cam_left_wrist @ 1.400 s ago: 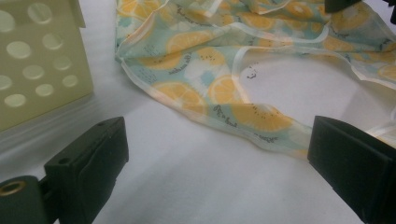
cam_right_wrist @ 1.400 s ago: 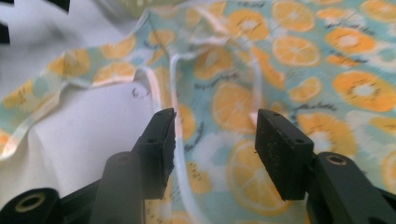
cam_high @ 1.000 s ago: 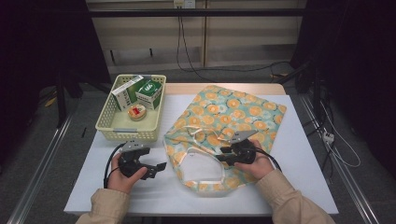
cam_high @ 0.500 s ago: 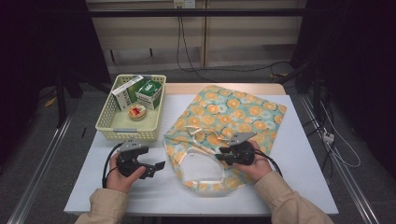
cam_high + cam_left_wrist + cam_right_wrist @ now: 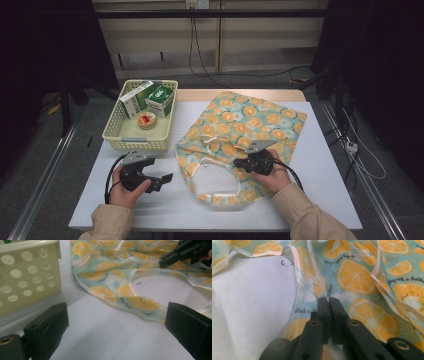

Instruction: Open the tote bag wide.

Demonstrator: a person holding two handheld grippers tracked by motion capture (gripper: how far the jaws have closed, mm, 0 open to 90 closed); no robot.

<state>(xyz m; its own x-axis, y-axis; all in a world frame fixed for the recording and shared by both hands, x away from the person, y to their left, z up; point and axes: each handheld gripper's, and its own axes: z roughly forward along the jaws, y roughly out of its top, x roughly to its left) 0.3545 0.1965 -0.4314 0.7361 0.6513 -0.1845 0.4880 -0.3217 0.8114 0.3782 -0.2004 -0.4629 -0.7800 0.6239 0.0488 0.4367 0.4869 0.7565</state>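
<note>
High view: we see the orange-print bag [image 5: 245, 135] flat at centre frame on the white worktop [image 5: 325, 165], its open mouth toward the bottom. Right tool [image 5: 237, 163] sits on the bag's lower right part, at the mouth edge, held by a hand. Left tool [image 5: 167, 177] is lower left of the bag on bare worktop, jaws spread, nothing in them. Cream basket [image 5: 131, 141] at upper left holds two green-white boxes and a small round item.

Left gripper view: we see the left tool's [image 5: 116, 322] jaws wide apart over the worktop, bag rim strip just past them, basket wall [image 5: 30, 277] upper left, the right tool [image 5: 165, 261] upper right.

Right gripper view: right tool [image 5: 328, 301] has just been closing; the jaws are now pressed together, pinching the bag [image 5: 362, 277] fabric near the rim.
</note>
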